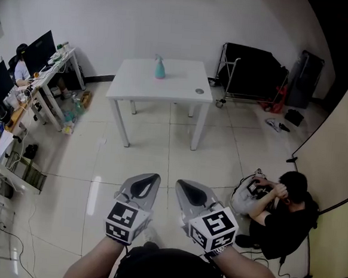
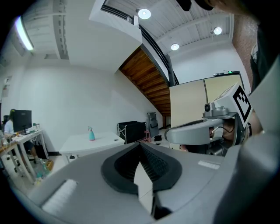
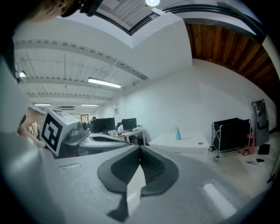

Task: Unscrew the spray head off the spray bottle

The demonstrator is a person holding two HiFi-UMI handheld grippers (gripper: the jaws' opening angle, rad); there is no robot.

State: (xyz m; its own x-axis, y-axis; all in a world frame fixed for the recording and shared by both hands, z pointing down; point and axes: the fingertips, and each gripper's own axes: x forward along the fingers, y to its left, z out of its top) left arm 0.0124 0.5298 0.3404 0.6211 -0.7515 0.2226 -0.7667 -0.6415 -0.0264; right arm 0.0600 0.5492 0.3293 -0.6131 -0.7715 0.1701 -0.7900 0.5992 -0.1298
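A teal spray bottle with its spray head on stands upright on a white table far ahead across the tiled floor. It appears small in the left gripper view and in the right gripper view. My left gripper and right gripper are side by side near the bottom of the head view, both shut with nothing between the jaws. They are far short of the table and point toward it.
A small round object lies on the table's right part. A black cart stands behind the table to the right. A cluttered desk with monitors lines the left wall. A person crouches on the floor at my right.
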